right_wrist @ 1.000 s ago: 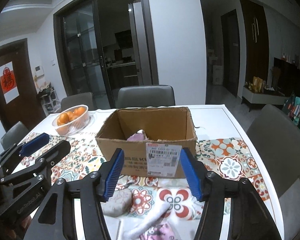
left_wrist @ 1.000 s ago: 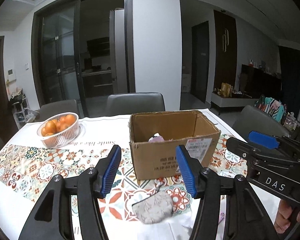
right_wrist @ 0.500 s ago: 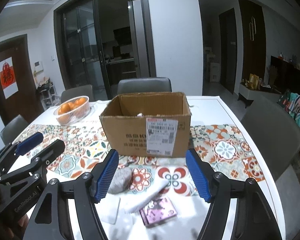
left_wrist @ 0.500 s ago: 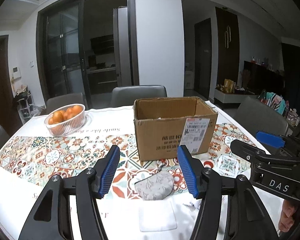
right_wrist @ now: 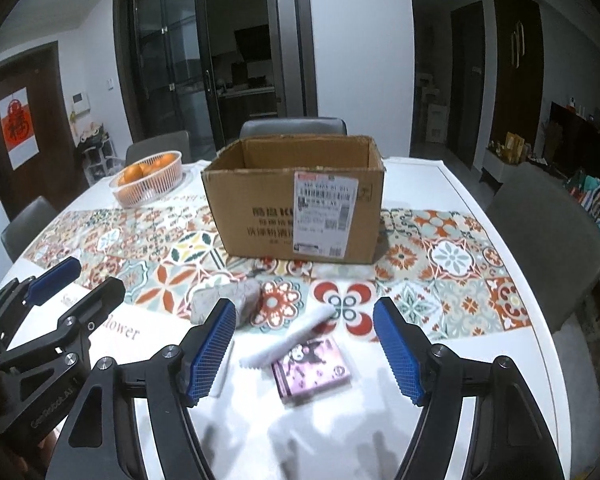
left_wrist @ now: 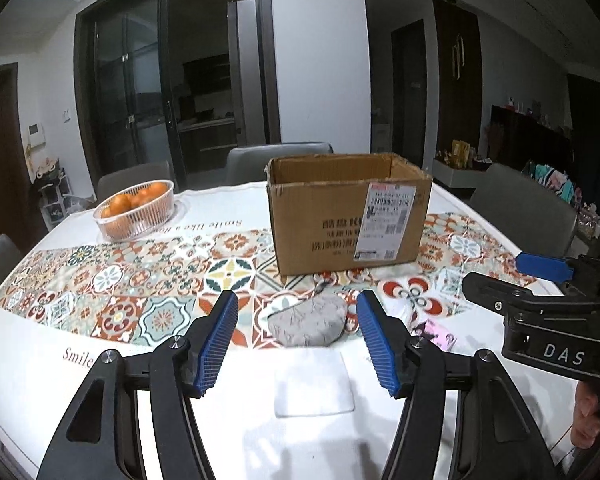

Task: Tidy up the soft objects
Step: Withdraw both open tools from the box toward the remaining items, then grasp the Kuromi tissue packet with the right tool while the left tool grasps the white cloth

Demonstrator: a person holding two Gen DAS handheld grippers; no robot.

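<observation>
An open cardboard box (left_wrist: pixel 348 228) stands on the patterned table runner; it also shows in the right wrist view (right_wrist: pixel 296 208). In front of it lie a grey fabric pouch (left_wrist: pixel 308 324) (right_wrist: pixel 228 300), a flat white square cloth (left_wrist: pixel 314 382), a rolled white cloth (right_wrist: pixel 288 340) and a pink printed packet (right_wrist: pixel 310 364) (left_wrist: pixel 436 332). My left gripper (left_wrist: pixel 298 340) is open and empty, above the table just short of the pouch. My right gripper (right_wrist: pixel 304 348) is open and empty, over the rolled cloth and the packet.
A white basket of oranges (left_wrist: pixel 134 210) (right_wrist: pixel 148 178) stands at the back left of the table. Grey chairs (left_wrist: pixel 278 160) (right_wrist: pixel 540 232) stand around the table. The table's right edge (right_wrist: pixel 540 336) is close to my right gripper.
Both grippers have pulled back from the box and dropped lower toward the table. The inside of the box is now out of sight and the objects in front have come into view.
</observation>
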